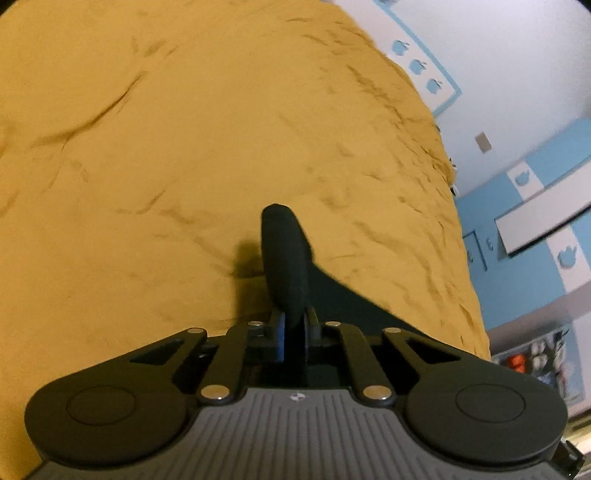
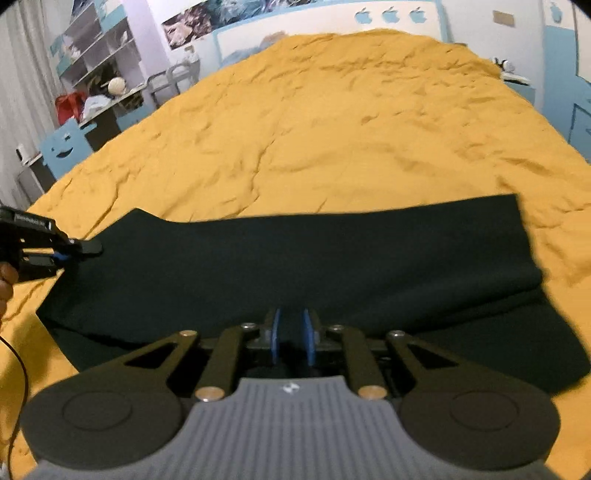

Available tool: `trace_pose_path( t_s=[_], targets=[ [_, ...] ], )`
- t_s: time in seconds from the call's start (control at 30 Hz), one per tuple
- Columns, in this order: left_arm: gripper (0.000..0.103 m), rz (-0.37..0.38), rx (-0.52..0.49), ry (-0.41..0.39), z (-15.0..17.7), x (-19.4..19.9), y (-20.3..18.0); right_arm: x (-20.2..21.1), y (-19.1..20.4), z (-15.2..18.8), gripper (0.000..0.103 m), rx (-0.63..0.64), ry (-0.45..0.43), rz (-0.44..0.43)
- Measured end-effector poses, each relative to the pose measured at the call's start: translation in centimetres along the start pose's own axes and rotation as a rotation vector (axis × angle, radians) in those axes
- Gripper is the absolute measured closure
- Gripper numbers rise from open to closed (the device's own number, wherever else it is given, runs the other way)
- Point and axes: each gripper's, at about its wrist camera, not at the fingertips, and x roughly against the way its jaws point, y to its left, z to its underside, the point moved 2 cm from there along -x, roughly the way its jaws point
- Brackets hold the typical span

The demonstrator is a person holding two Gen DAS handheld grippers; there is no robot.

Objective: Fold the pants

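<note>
Dark pants [image 2: 332, 251] lie folded in a long band across the yellow bedspread [image 2: 332, 129]. In the right wrist view, my right gripper [image 2: 291, 332] sits at the band's near edge, its blue pads closed on the dark cloth. At the band's left end, my left gripper [image 2: 92, 247] pinches the cloth, with a hand [image 2: 5, 277] behind it. The left wrist view shows my left gripper [image 1: 293, 328] shut on a fold of the pants [image 1: 284, 251] that bulges up past the fingertips, above the bedspread [image 1: 184, 147].
White shelves [image 2: 96, 48] and a blue smiley-face chair back [image 2: 64, 144] stand off the bed's left side. Beyond the bed are a headboard with apple stickers [image 2: 388, 14] and a nightstand [image 2: 517, 79]. A thin cable [image 2: 18, 369] hangs at the left.
</note>
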Motion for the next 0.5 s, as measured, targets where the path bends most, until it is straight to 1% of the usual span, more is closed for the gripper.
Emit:
trace_pose_path(
  t_s=[0.17,0.27,0.37,0.43,0.5],
  targets=[
    [0.095,-0.010,-0.104,-0.002,-0.5,1.2,-8.6,4.3,-3.5,-0.7,0.088,-0.059,-0.047,0.011],
    [0.095,-0.024,-0.136,0.019,0.0,1.0,-13.8,6.5,-5.5,-1.1,0.088,-0.070,-0.085,0.030],
    [0.095,-0.006,-0.135,0.050,0.8,-0.5,-18.1,8.2,-7.8,-1.4,0.088,-0.108,-0.128,0.041],
    [0.095,-0.003,-0.174,0.069,2.1,-2.1,-20.9,9.1,-9.0,-1.2,0.088,-0.134,-0.148,0.040],
    [0.095,-0.008,-0.206,0.105,3.6,-4.6,-23.3,9.6,-10.0,-0.9,0.088,-0.148,-0.159,0.038]
  ],
)
